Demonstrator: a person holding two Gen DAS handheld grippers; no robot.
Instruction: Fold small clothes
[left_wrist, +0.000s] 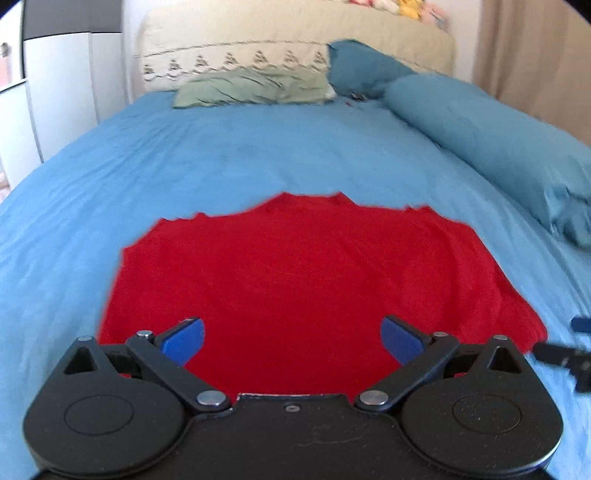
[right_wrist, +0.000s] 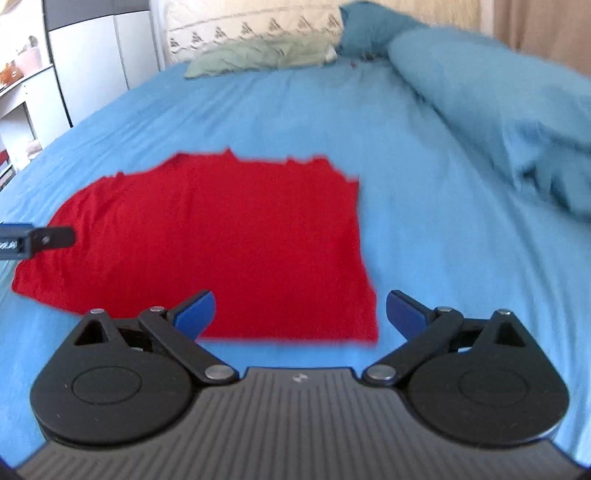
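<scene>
Bedroom, bed (left_wrist: 221, 155) with a blue sheet, beige headboard (left_wrist: 295, 40) at the far end, a green pillow (left_wrist: 255, 86) and a teal pillow (left_wrist: 365, 68) against it, rolled teal duvet (left_wrist: 491, 147) along the bed's right edge, white wardrobe (left_wrist: 55, 92) off the left edge.

Task item: red garment (left_wrist: 303, 280), looks like a small shirt, lying flat on the sheet near the bed's near edge, roughly midway across. Far edge is jagged, probably neckline and folded-in parts, too blurred to confirm. Seems spread or partly folded; can't tell which fold stage.

Risks, as judgement:
- Thin fabric on a soft sheet: a pinch could grab the blue sheet along with the shirt, dragging both.
- Grabbing only 1 layer at the near hem would let the lower layer stay behind, giving a skewed fold.
- 2 grippers lifting unevenly would twist the cloth and bunch the right side.
- Frames are motion-blurred, so edge targeting could miss the corner.

Fingers:
- Left gripper (left_wrist: 291, 336): fingers spread wide, blue pads (left_wrist: 184, 339) apart, nothing between them. Poised over the near part of the shirt; contact with fabric not evident.
- Right gripper (right_wrist: 301, 315): fingers also spread wide, empty. The shirt's near right corner sits between the pads (right_wrist: 404, 314) in this view; the right pad is over bare sheet. Can't tell if touching.
</scene>
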